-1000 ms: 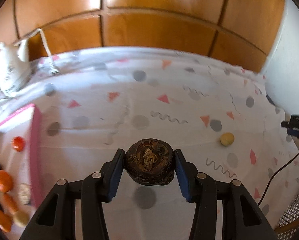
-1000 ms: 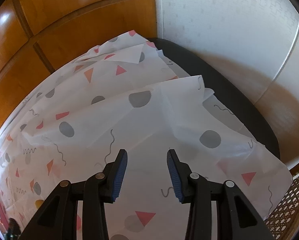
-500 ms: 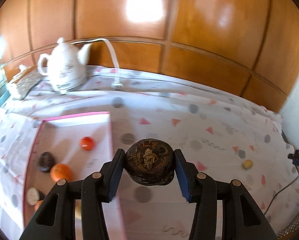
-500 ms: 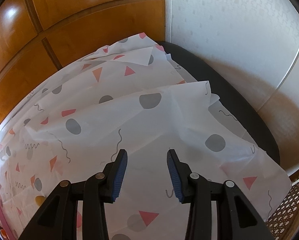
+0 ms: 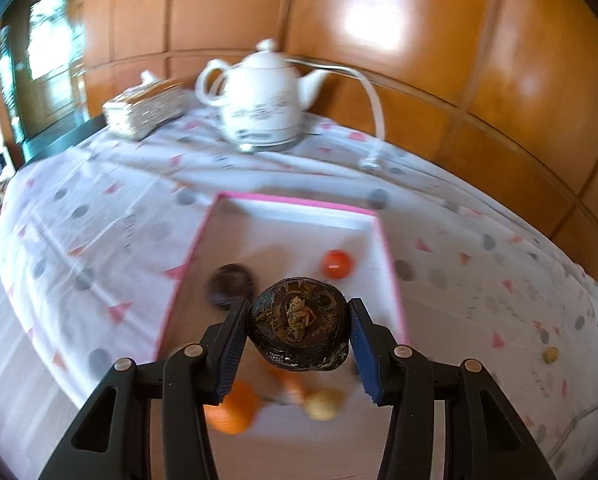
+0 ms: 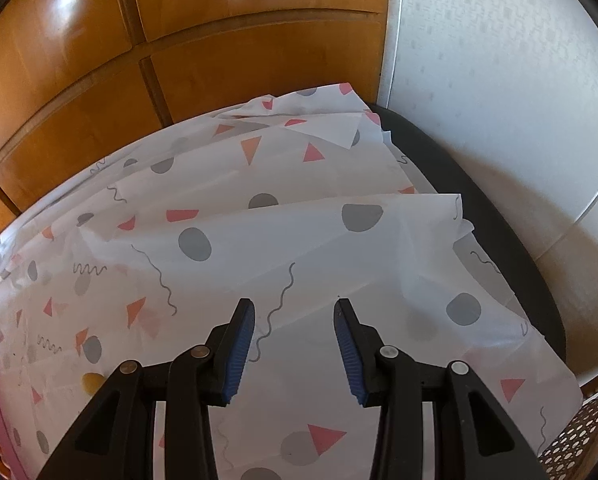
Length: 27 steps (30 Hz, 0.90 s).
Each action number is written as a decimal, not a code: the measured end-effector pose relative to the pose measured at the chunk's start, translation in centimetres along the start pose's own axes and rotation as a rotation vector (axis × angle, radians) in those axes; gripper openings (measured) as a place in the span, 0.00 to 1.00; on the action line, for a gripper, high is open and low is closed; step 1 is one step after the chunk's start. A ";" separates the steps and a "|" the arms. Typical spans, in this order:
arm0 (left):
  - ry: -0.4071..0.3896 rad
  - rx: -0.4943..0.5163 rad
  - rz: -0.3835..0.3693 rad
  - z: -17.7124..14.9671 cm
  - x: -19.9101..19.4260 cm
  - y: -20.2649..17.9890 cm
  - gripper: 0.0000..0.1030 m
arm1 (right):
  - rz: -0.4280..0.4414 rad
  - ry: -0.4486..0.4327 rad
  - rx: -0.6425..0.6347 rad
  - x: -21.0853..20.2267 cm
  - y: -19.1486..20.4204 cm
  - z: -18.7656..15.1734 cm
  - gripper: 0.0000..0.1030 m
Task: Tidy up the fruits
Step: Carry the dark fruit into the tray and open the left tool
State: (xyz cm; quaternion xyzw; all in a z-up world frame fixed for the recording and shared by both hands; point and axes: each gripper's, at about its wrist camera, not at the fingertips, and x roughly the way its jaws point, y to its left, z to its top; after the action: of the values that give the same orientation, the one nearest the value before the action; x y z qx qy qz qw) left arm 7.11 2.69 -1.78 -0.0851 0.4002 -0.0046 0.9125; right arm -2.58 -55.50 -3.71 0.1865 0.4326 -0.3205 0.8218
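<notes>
Fruit (image 5: 297,322), dark, clamped in left gripper (image 5: 297,334) above pink-rimmed tray (image 5: 391,264); lower onto bare floor before release. Right gripper (image 6: 295,346) apart, empty.

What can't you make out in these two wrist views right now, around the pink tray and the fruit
- Left wrist: fruits under the left gripper and its dark fruit are blurred and partly covered, so no count.
- Left wrist: pink tray near edge hidden by the fingers.
- Right wrist: tray cut off at the left edge; yellow fruit half hidden behind the right gripper.
</notes>
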 end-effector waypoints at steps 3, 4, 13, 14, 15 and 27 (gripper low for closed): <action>0.004 -0.052 0.027 -0.3 -0.1 2.7 0.48 | -0.011 -0.003 -0.012 0.1 0.2 0.0 0.40; 0.005 -0.068 0.034 -0.4 -0.1 3.5 0.48 | -0.012 -0.005 -0.016 0.0 0.3 0.0 0.40; 0.033 -0.153 0.051 -1.9 -0.2 7.9 0.48 | -0.006 -0.031 -0.077 -0.2 1.6 -0.3 0.40; 0.036 -0.156 0.048 -2.1 -0.2 8.1 0.48 | 0.000 -0.031 -0.084 -0.2 1.8 -0.3 0.40; 0.042 -0.162 0.039 -2.4 -0.1 8.2 0.48 | 0.006 -0.031 -0.091 -0.2 1.9 -0.3 0.40; 0.037 -0.103 -0.004 -2.9 0.2 5.9 0.49 | 0.122 -0.029 -0.288 -0.4 6.6 -1.8 0.40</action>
State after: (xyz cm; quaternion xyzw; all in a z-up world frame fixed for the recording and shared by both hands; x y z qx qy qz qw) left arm 4.75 8.01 -4.79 -0.1324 0.4167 0.0127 0.8993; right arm 0.72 -49.46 -4.18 0.0881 0.4501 -0.2074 0.8641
